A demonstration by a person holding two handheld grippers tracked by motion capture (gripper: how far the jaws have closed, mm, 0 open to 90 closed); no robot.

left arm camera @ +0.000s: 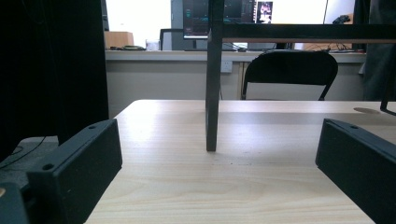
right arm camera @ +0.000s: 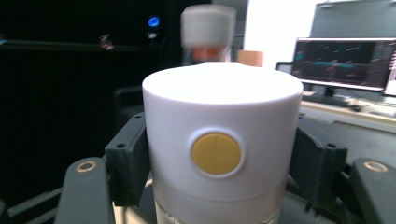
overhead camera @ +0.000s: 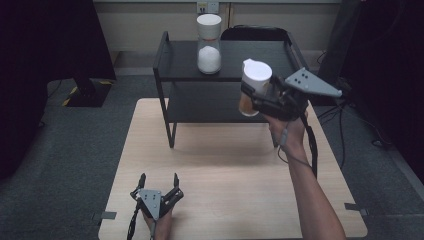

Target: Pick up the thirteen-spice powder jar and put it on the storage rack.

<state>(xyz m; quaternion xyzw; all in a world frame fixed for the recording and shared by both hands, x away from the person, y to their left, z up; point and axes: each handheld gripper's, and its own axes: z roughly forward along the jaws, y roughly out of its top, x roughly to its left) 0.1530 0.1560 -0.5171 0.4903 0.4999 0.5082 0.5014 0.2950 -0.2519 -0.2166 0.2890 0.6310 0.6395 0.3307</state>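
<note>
Dim room, my table (overhead camera: 225, 165) catching soft overhead light; rack (overhead camera: 220, 75) casting faint shadow beneath. Window (left arm camera: 135, 16) blowing out white beyond my left gripper. Jar lid (right arm camera: 222, 135) glaring pale up close, far jar (right arm camera: 208, 32) blurring behind.

Bench (overhead camera: 225, 170): pale wood, light grain. Rack (overhead camera: 172, 75) on bench: black frame, black shelves. Jar on top shelf (overhead camera: 209, 42): white lid, clear body, white contents. Held jar (overhead camera: 254, 87): white lid, round yellow button (right arm camera: 216, 153) on side, clear body below, brownish contents. Right tongs (overhead camera: 260, 97): black, grey plate on top. Left tongs (overhead camera: 159, 182): black, grey plate. Floor (overhead camera: 75, 150): dark grey carpet. Chair (left arm camera: 289, 67) behind bench: black.
</note>
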